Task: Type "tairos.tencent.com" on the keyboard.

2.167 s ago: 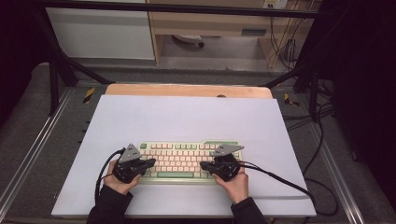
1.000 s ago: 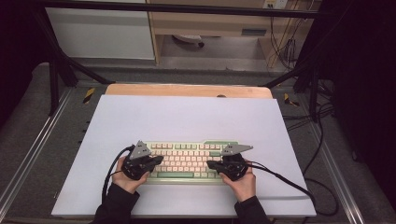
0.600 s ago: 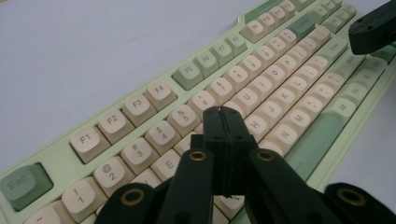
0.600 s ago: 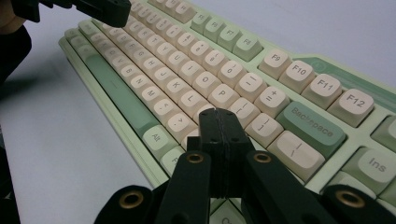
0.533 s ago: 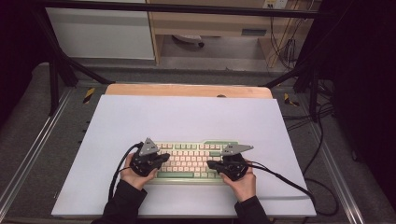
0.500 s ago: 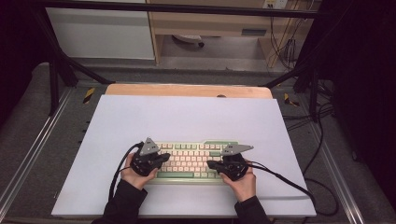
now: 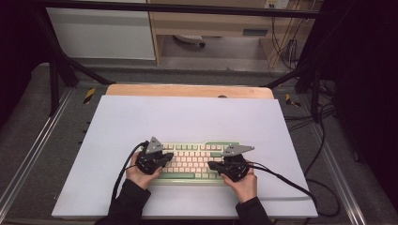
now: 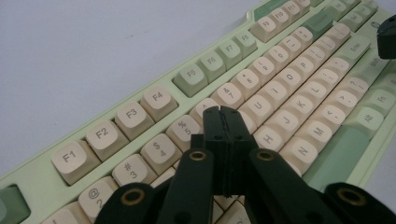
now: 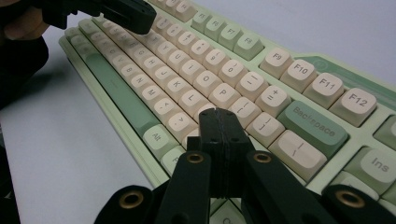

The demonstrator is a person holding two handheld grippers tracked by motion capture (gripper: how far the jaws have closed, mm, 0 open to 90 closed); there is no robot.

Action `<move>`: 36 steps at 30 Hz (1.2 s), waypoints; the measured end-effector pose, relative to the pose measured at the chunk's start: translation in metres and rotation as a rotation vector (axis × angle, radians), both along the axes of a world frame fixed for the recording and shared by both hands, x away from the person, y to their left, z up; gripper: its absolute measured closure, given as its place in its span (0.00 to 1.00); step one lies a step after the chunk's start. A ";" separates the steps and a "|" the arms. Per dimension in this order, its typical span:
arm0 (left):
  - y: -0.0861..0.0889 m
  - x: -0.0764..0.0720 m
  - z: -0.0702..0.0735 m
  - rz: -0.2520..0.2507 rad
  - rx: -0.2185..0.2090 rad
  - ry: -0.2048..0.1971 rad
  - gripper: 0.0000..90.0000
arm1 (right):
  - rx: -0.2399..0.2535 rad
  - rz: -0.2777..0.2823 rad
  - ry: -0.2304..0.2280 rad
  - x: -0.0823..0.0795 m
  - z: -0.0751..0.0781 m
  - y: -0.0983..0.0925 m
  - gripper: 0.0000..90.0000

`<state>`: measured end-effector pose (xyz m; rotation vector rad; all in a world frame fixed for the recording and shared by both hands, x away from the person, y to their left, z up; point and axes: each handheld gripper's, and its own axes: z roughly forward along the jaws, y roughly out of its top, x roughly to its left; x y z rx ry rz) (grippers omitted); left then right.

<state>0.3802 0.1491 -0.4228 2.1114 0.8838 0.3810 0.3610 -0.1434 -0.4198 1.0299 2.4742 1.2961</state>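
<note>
A pale green keyboard (image 7: 193,161) with cream keys lies on the white mat near the front edge. My left gripper (image 7: 165,157) is shut with nothing in it. It hovers over the keyboard's (image 8: 154,100) left half, and its tip (image 8: 222,112) sits just above the number row. My right gripper (image 7: 212,165) is also shut and empty, and its tip (image 9: 217,114) is low over the keys left of Backspace on the keyboard (image 9: 313,126). Each gripper view shows the other gripper farther off: the right gripper (image 8: 387,37) and the left gripper (image 9: 126,11).
The white mat (image 7: 187,117) covers most of the table, with a wooden strip (image 7: 187,90) bare at the back. Black cables trail from the right gripper (image 7: 281,178) and the left gripper (image 7: 123,171). Black frame bars and metal rails flank the table.
The left gripper has moved to the right, from the keyboard's left end in over its keys. The right gripper has stayed about where it was.
</note>
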 end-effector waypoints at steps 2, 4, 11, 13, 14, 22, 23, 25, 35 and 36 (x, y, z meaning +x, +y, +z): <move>-0.001 0.001 -0.001 -0.002 0.002 0.000 1.00 | 0.000 -0.001 0.000 0.000 0.000 0.000 1.00; -0.002 0.001 -0.003 -0.004 0.007 0.003 1.00 | 0.000 -0.002 -0.001 0.000 0.000 0.000 1.00; -0.004 0.001 -0.005 -0.010 0.013 0.001 1.00 | 0.000 0.000 -0.006 0.000 0.001 -0.001 1.00; -0.005 0.000 -0.005 -0.013 0.014 0.000 1.00 | 0.000 -0.002 -0.001 0.000 0.000 0.000 1.00; -0.005 0.000 -0.005 -0.013 0.013 -0.001 1.00 | 0.000 -0.001 -0.001 0.000 0.000 0.000 1.00; -0.005 0.000 -0.008 -0.016 0.019 0.003 1.00 | -0.001 -0.001 0.001 0.000 0.000 0.000 1.00; -0.005 0.000 -0.007 -0.018 0.019 0.003 1.00 | -0.002 -0.001 -0.001 0.000 0.000 0.000 1.00; -0.005 -0.001 -0.006 -0.023 0.009 -0.006 1.00 | 0.000 -0.001 0.000 0.000 0.000 0.000 1.00; 0.002 -0.009 0.004 -0.034 -0.005 -0.015 1.00 | -0.002 0.000 -0.004 0.000 0.001 -0.001 1.00; 0.003 -0.010 0.004 -0.035 -0.006 -0.015 1.00 | -0.001 0.000 -0.003 0.000 0.001 0.000 1.00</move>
